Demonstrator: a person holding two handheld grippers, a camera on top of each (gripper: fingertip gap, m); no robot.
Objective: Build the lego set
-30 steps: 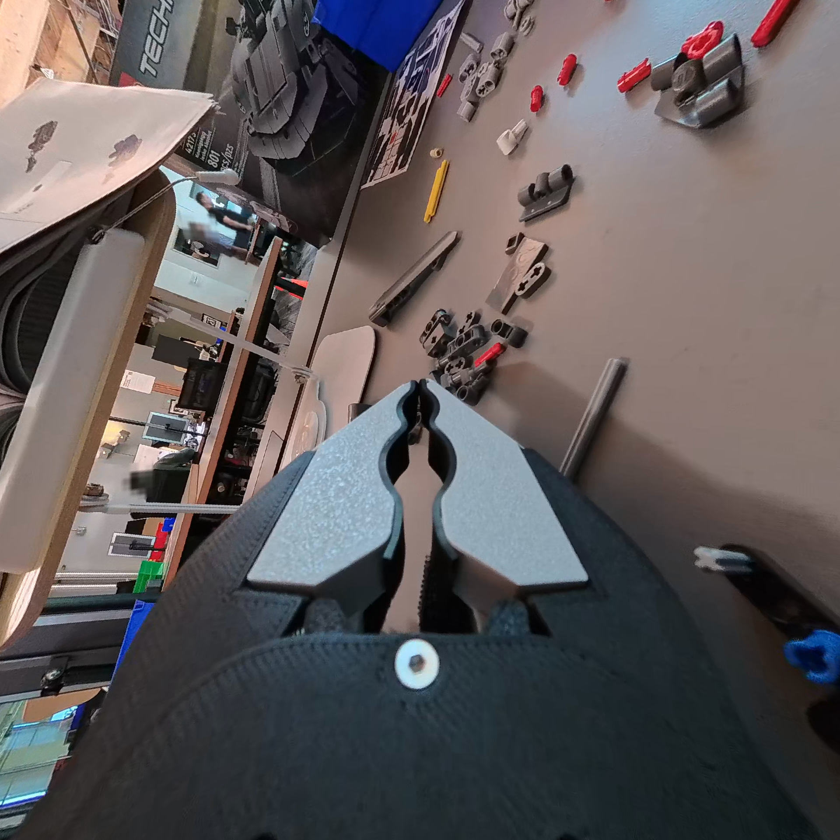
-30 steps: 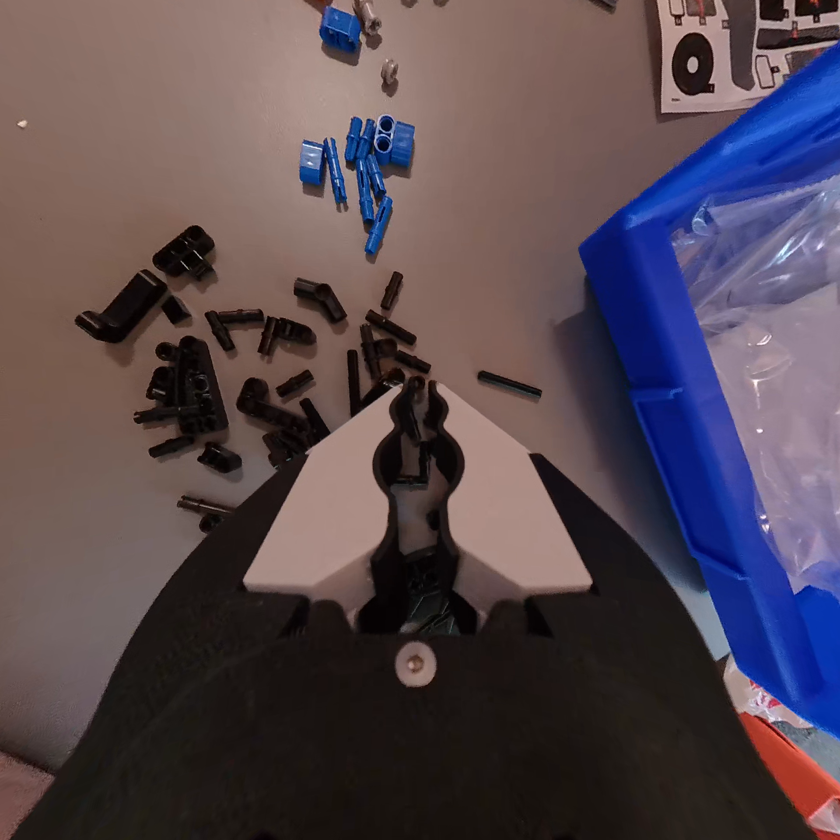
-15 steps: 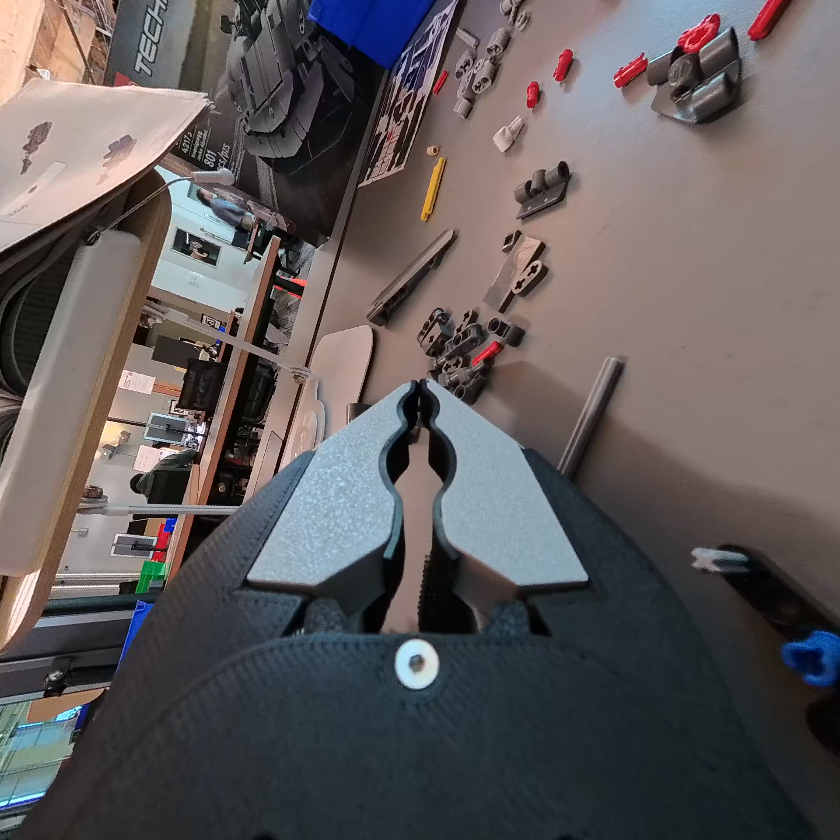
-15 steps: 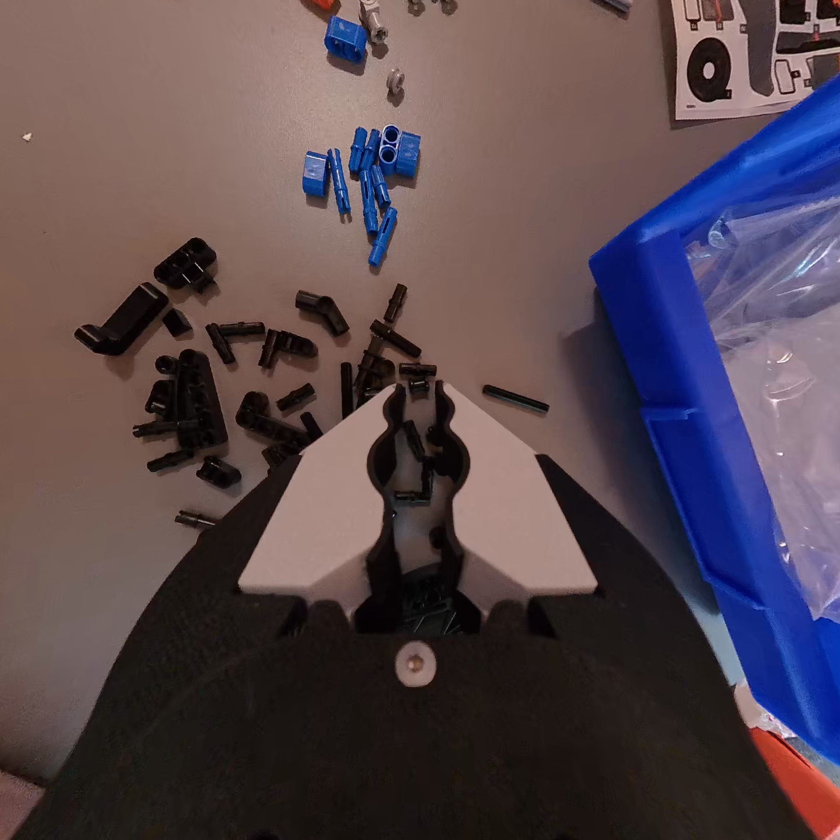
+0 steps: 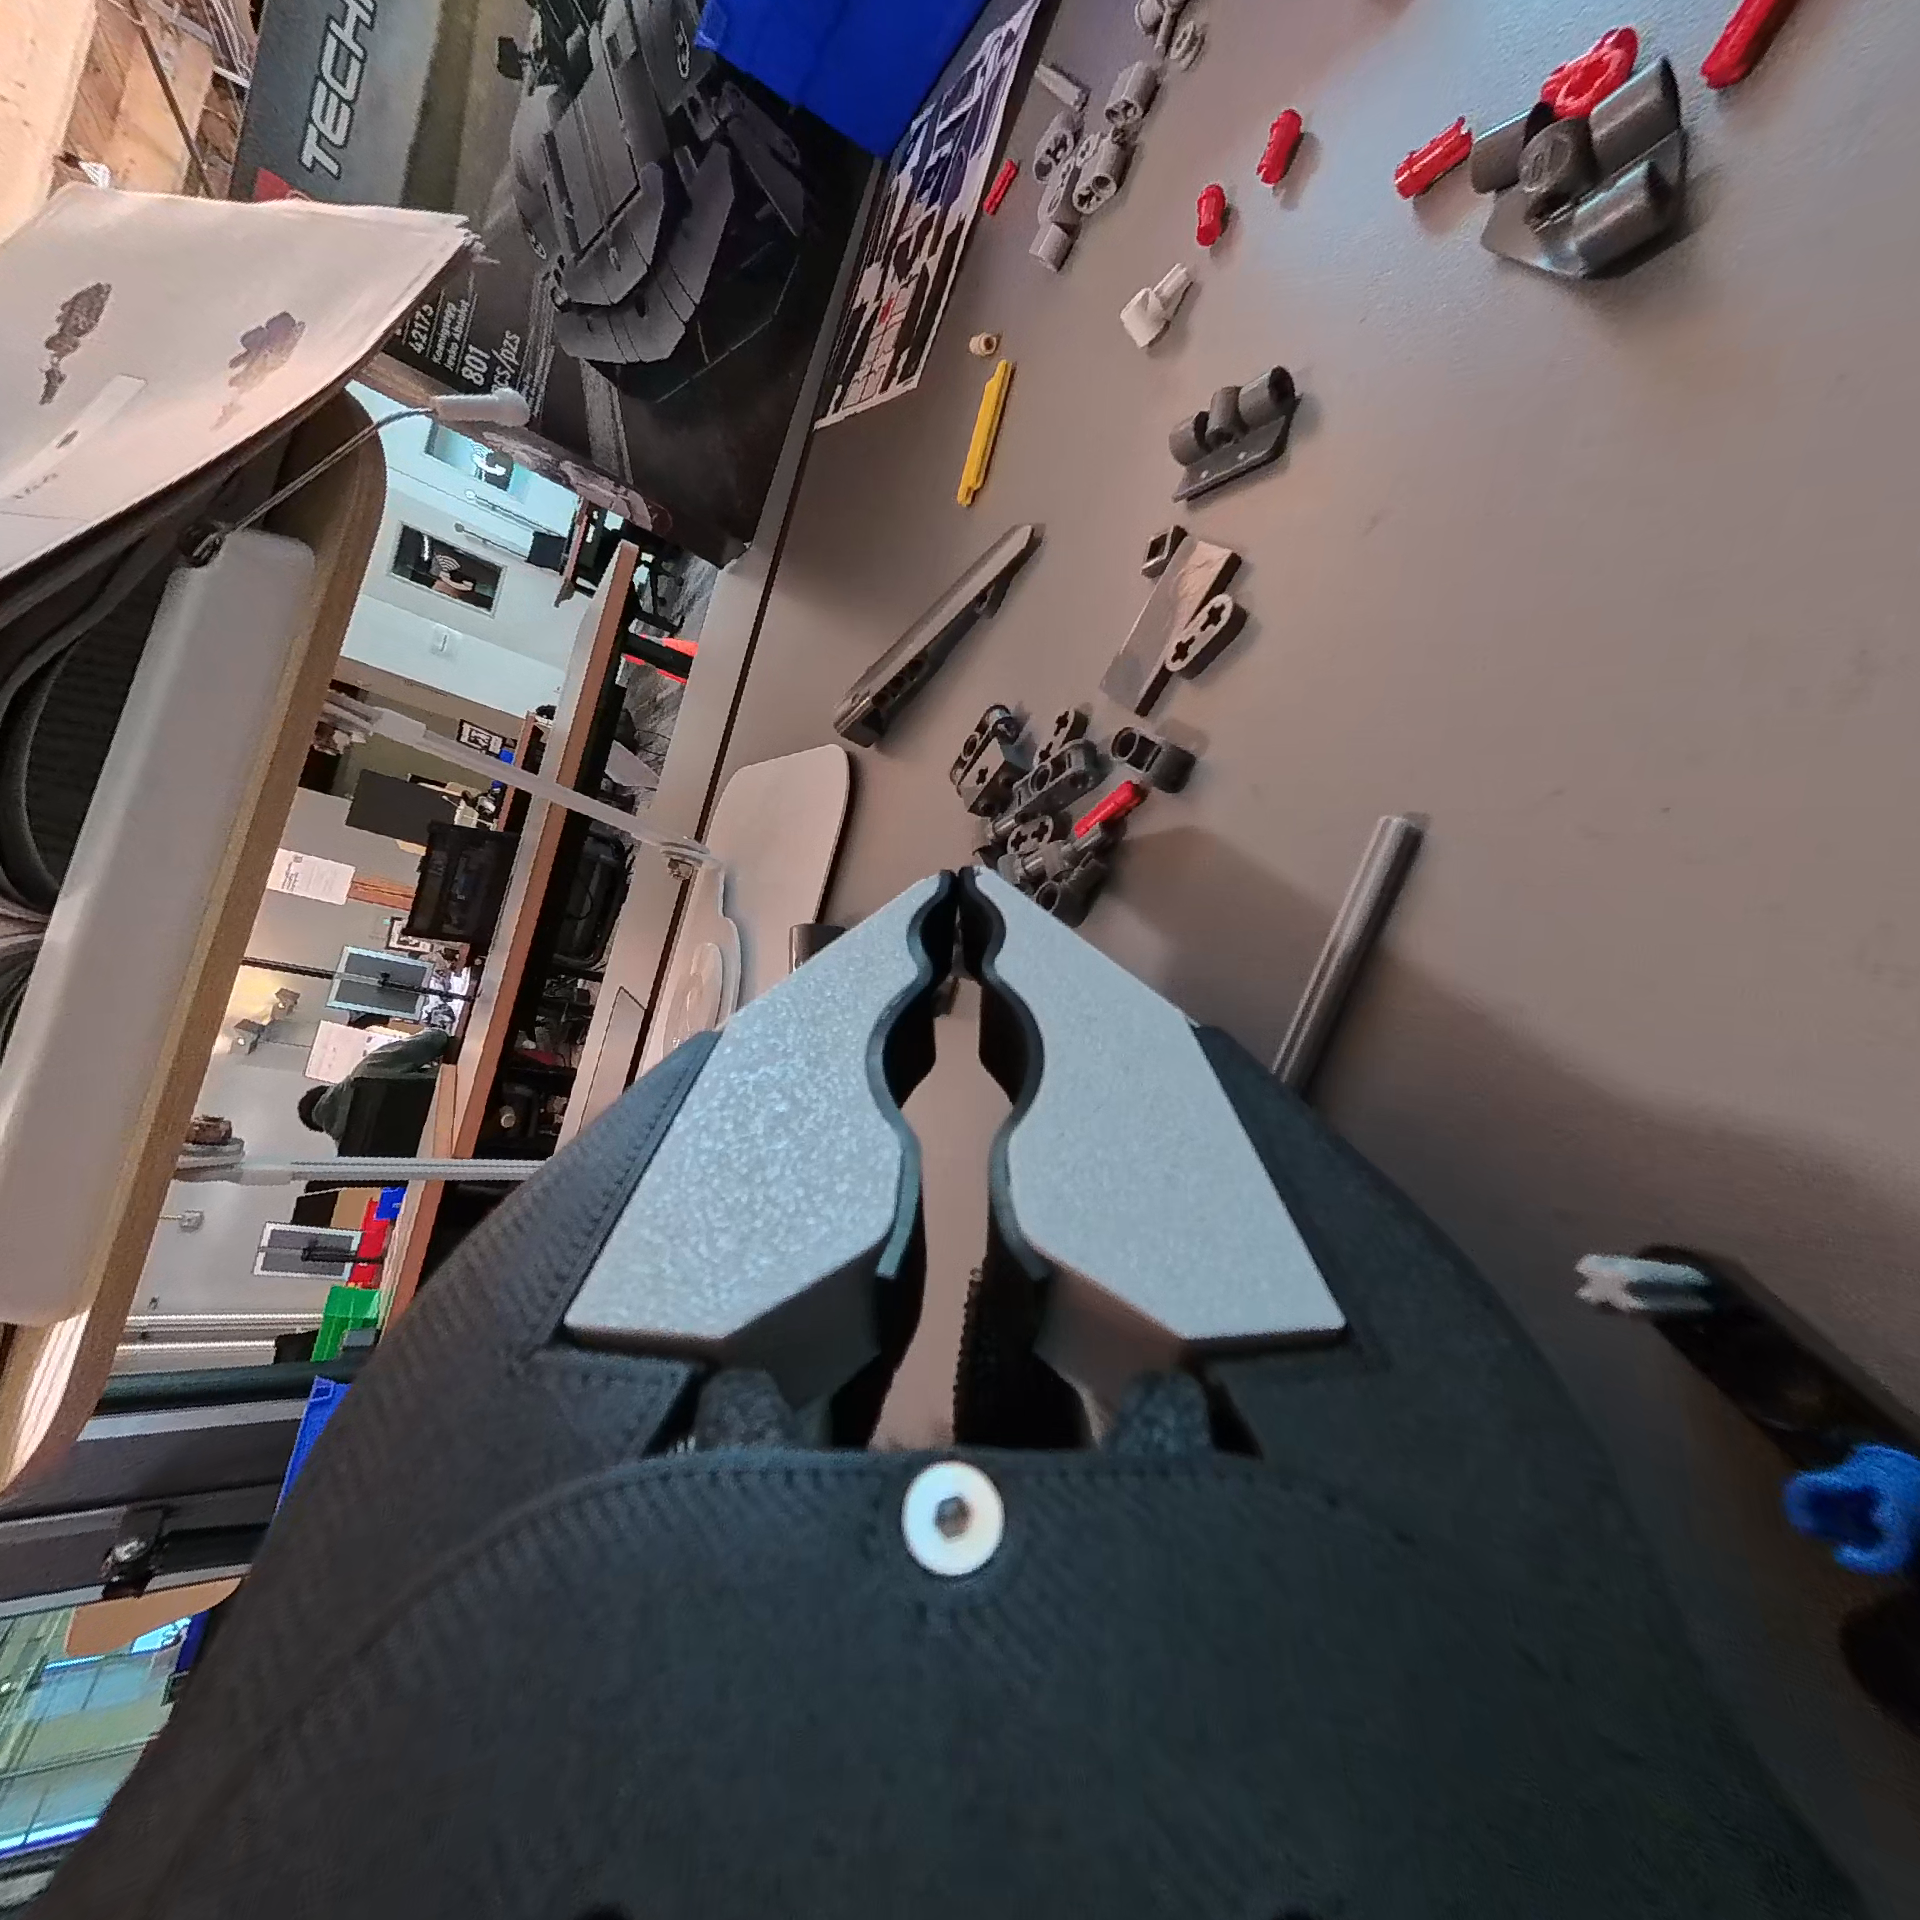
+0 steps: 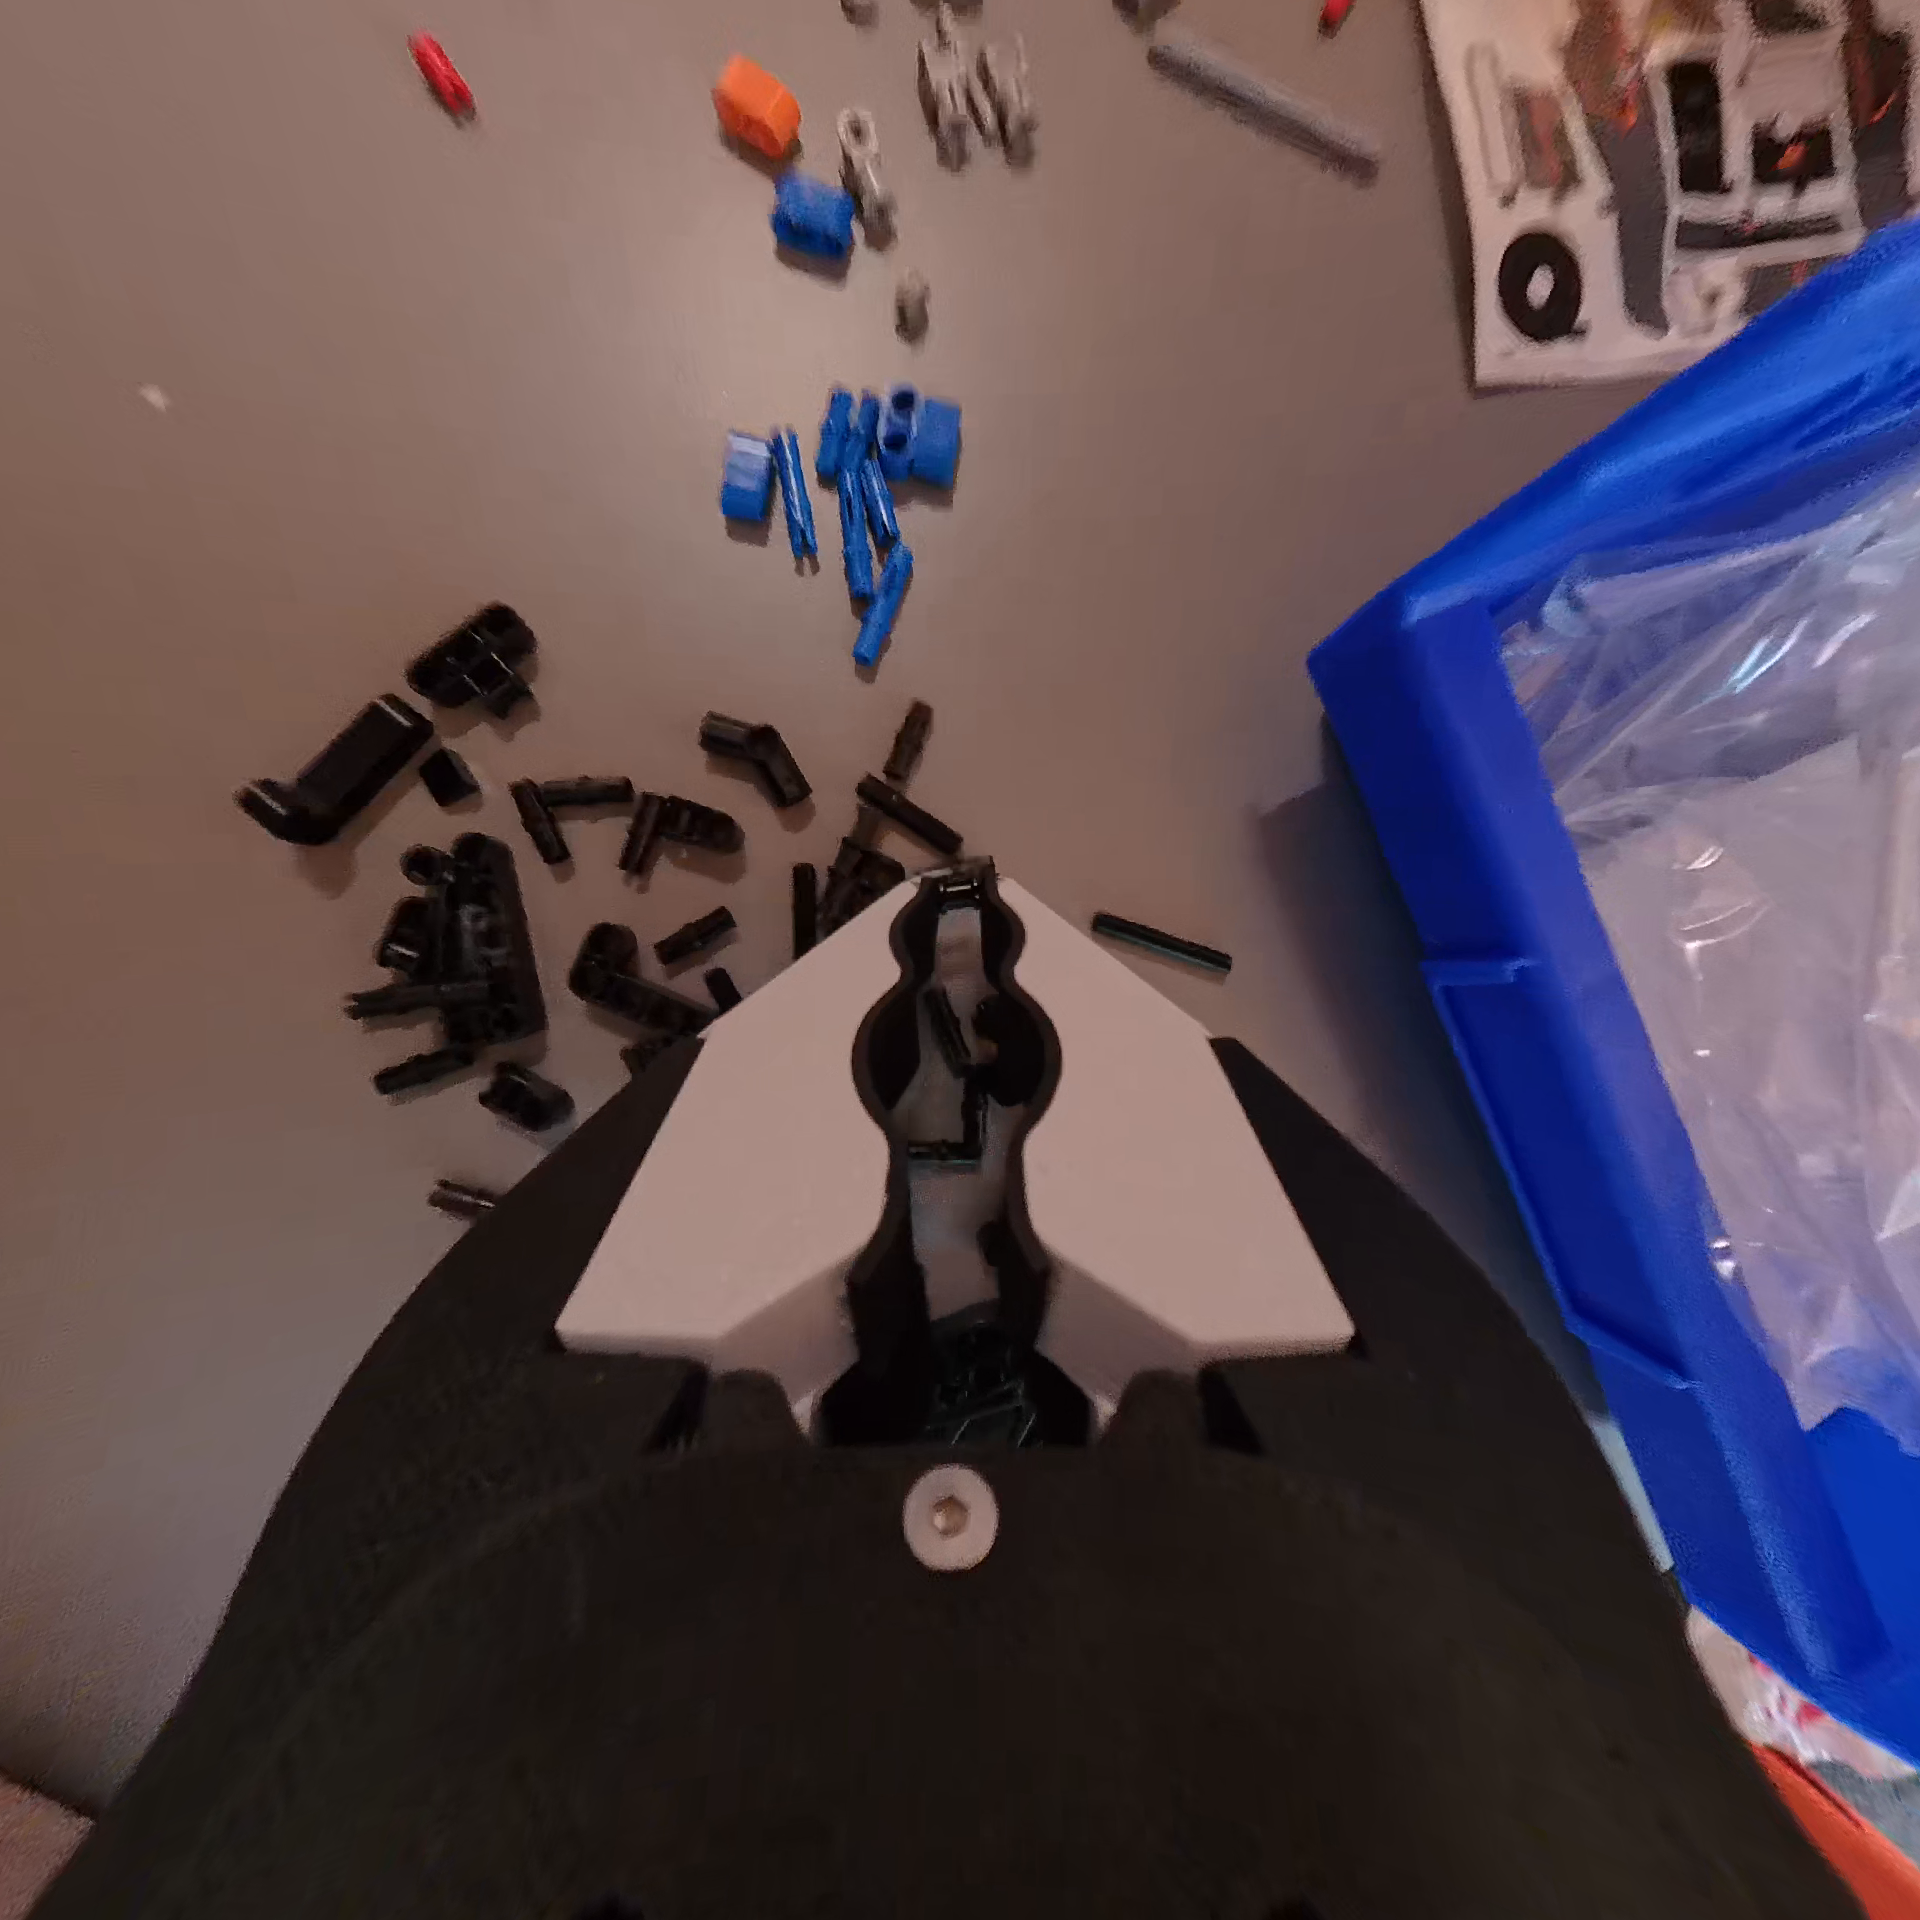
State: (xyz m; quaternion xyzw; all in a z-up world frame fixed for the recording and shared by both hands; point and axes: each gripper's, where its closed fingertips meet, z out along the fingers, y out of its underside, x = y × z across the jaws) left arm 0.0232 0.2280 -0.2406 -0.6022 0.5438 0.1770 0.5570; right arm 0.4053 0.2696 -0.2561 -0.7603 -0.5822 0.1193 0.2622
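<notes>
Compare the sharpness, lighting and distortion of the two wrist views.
Right wrist view: motion blur smears the far pieces, such as the orange brick and sticker sheet; the dim table is evenly lit, with soft shadows beside the black parts. Left wrist view: sharp throughout, bright background windows, warm sheen on the table, wide-angle bending at the edges; the grey rod casts a broad shadow.

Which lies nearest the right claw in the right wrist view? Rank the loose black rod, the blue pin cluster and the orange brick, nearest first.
1. Loose black rod, just right of the right claw.
2. Blue pin cluster, ahead, mid-table.
3. Orange brick, far ahead near the top edge.
</notes>
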